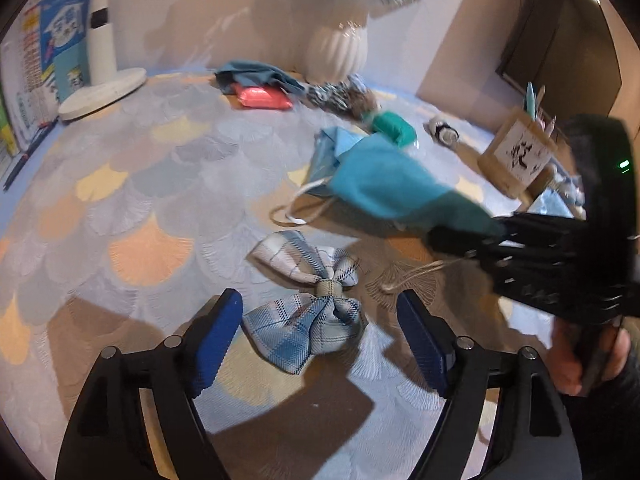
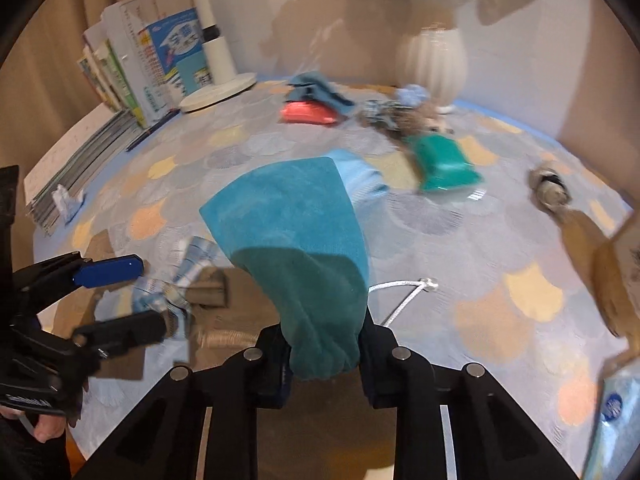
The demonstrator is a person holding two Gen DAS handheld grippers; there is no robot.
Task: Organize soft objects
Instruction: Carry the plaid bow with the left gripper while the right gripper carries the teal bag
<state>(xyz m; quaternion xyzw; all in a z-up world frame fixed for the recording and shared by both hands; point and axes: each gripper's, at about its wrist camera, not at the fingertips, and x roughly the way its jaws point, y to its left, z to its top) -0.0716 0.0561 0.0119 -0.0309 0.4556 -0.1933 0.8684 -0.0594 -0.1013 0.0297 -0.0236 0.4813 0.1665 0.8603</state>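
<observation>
A blue plaid fabric bow [image 1: 310, 304] lies on the patterned tablecloth between the open fingers of my left gripper [image 1: 320, 340], which hovers just above it. My right gripper [image 2: 324, 360] is shut on a teal drawstring pouch [image 2: 296, 248] and holds it above the table; its white cord [image 2: 404, 296] trails down. The pouch [image 1: 384, 184] and the right gripper [image 1: 460, 236] also show in the left wrist view, right of the bow. The left gripper [image 2: 120, 300] shows at the left of the right wrist view, over the bow [image 2: 180, 276].
At the back lie a blue cloth [image 1: 260, 74] on a pink pack [image 1: 262, 98], a dark patterned fabric [image 1: 340, 96], a green pack [image 2: 444, 164] and a light blue cloth [image 1: 332, 156]. A white vase [image 1: 338, 52], lamp base [image 1: 104, 92], books [image 2: 140, 76] and wooden pen holder [image 1: 516, 156] stand around.
</observation>
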